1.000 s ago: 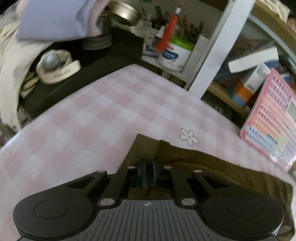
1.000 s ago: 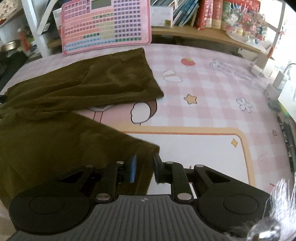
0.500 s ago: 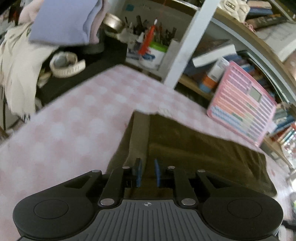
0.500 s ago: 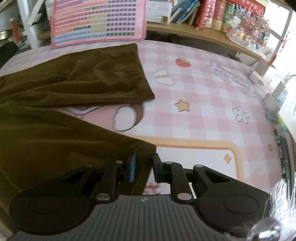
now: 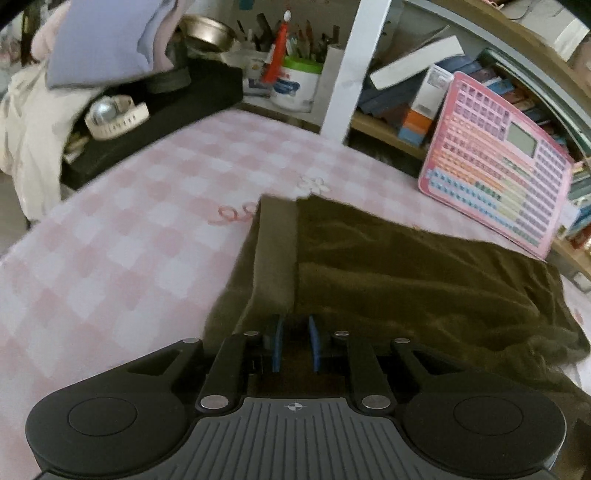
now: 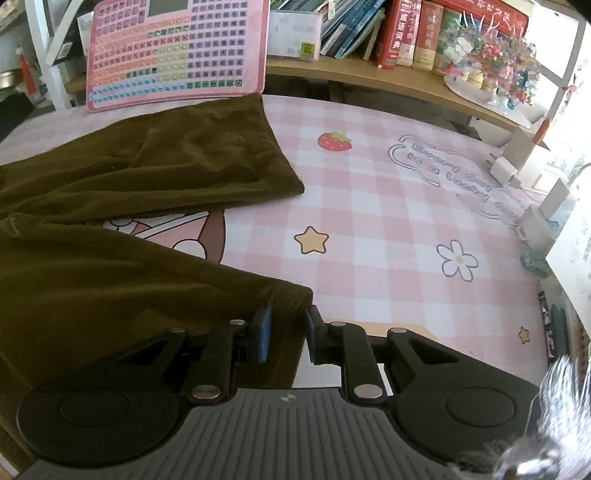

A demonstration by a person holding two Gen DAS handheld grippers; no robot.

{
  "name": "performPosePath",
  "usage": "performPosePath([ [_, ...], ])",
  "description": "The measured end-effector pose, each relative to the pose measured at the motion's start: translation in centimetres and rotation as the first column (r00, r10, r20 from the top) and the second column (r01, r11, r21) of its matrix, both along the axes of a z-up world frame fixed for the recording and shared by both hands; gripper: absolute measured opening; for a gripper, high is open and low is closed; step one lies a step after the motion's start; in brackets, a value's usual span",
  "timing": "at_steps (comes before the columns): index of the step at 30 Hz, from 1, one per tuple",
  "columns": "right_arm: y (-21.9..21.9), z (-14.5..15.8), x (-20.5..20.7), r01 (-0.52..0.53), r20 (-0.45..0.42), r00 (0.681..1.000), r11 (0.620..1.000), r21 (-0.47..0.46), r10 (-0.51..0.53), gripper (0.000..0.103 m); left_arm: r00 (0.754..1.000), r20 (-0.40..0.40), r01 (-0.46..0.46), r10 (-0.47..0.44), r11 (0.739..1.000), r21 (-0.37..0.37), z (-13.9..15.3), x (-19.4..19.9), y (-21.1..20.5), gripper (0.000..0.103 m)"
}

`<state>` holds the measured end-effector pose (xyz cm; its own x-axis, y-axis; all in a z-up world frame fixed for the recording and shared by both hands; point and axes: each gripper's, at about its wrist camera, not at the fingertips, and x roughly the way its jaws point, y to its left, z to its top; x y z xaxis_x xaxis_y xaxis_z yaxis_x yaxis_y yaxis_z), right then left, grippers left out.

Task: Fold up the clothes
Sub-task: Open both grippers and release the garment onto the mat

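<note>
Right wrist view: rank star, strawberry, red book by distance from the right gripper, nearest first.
From the right gripper, at the near trouser-leg hem:
1. Star, printed on the mat just ahead.
2. Strawberry, farther back, mid-mat, slightly right.
3. Red book, on the shelf behind the table, upper right.
</note>
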<state>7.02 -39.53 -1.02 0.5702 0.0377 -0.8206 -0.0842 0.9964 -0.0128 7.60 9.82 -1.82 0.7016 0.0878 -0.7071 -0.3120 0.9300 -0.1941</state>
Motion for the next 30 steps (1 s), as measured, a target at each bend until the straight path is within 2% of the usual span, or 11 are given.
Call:
performPosePath([
  [3, -0.3, 0.0, -0.2, -0.005, 0.006, 1.0, 1.0, 0.017, 0.005, 0.019, 0.998, 0.06, -0.002, 0.003, 1.0, -0.008, 1.5, -1.3, -0.8, 0.016],
  [5, -0.5, 0.0, -0.4, -0.007, 0.013, 1.0, 1.0, 0.025, 0.007, 0.02, 0.995, 0.095, 0.039, -0.035, 0.998, -0.042, 2.2, -2.6, -1.8, 0.016],
  [7, -0.5, -0.1, -0.6, -0.009, 0.019, 1.0, 1.0, 0.025, 0.008, 0.02, 0.994, 0.068, 0.091, -0.087, 0.994, -0.066, 1.7, -3.3, -2.9, 0.016],
  [9, -0.4, -0.1, -0.6, -0.008, 0.021, 1.0, 1.0, 0.025, 0.007, 0.02, 0.995, 0.014, 0.104, -0.104, 0.993, -0.062, 0.5, -3.5, -3.6, 0.016],
  [12, -0.3, -0.1, -0.5, -0.017, 0.02, 1.0, 1.0, 0.015, 0.017, 0.02, 0.997, -0.056, 0.05, -0.053, 0.997, -0.064, -1.3, -3.0, -3.2, 0.015],
  [16, -0.2, -0.1, -0.4, -0.029, 0.019, 0.999, 1.0, 0.004, 0.029, 0.02, 0.999, -0.048, -0.014, 0.01, 0.997, -0.077, -1.8, -2.2, -1.4, 0.005],
  [22, -0.1, -0.1, -0.6, -0.026, 0.026, 0.999, 1.0, 0.015, 0.025, 0.02, 0.998, -0.063, 0.011, -0.013, 0.999, -0.032, -1.9, -1.8, -1.5, 0.005],
  [30, 0.1, -0.2, -0.9, -0.023, 0.038, 0.999, 1.0, 0.01, 0.023, 0.024, 0.998, -0.06, 0.012, -0.014, 0.999, -0.039, -1.8, -1.1, -0.9, 0.005],
])
